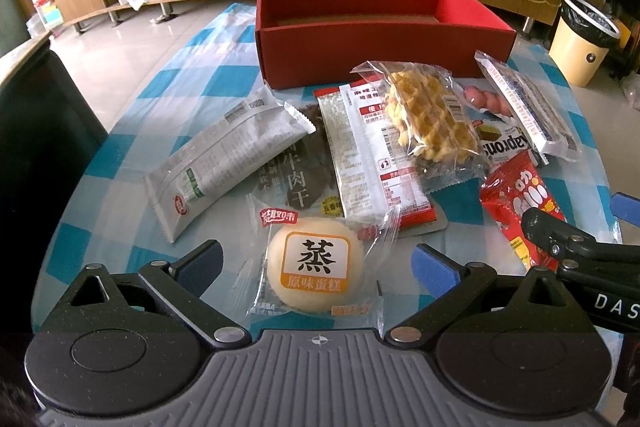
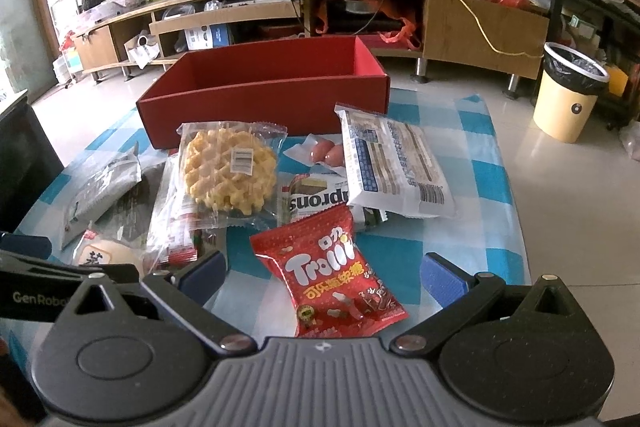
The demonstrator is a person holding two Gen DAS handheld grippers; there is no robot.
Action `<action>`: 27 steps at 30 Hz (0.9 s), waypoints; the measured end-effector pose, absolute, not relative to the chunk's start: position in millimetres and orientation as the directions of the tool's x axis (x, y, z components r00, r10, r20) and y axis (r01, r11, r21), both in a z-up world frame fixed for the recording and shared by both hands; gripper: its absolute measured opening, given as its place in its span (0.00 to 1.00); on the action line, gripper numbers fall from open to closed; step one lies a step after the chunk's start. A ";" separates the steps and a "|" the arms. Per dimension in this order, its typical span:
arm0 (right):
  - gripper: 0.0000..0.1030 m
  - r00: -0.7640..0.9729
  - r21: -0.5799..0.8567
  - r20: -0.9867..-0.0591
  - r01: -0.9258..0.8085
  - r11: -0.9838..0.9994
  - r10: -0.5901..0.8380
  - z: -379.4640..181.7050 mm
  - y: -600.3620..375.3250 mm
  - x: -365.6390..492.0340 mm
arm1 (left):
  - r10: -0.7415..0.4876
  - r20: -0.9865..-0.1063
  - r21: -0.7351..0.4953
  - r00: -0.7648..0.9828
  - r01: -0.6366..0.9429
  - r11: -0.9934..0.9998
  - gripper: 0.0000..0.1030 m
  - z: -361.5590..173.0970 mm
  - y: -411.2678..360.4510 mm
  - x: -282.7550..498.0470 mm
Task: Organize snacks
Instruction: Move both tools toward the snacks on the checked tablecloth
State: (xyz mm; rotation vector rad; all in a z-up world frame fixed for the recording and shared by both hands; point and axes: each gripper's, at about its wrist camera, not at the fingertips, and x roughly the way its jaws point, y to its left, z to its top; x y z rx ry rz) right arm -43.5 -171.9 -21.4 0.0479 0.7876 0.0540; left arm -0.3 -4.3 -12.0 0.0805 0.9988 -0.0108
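Note:
An open red box stands at the far side of the checked table, with a pile of wrapped snacks in front of it. My left gripper is open, its fingers on either side of a round steamed cake in a clear wrapper. My right gripper is open around a red Trolli candy bag. A wrapped waffle lies on top of the pile. A white bar pack lies at the left, and a white-blue pack at the right.
The table's blue-and-white cloth ends close to the snacks on both sides. A beige bin stands on the floor to the right. A long wooden TV cabinet runs behind the table. The right gripper's body shows in the left wrist view.

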 end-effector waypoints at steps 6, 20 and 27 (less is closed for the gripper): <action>1.00 0.697 0.058 -0.714 -0.036 0.998 0.067 -23.4 -171.5 -42.2 | 0.035 -0.844 0.069 0.535 0.045 0.997 0.98 -12.9 -4.7 -0.4; 1.00 0.676 0.049 -0.734 -0.045 0.998 0.066 -28.6 -169.7 -39.2 | 0.045 -0.852 0.081 0.522 0.048 0.996 0.98 -18.6 -5.4 1.0; 1.00 0.665 0.047 -0.744 -0.048 0.998 0.067 -32.2 -168.8 -36.6 | 0.045 -0.855 0.084 0.517 0.052 0.995 0.96 -20.9 -4.9 2.4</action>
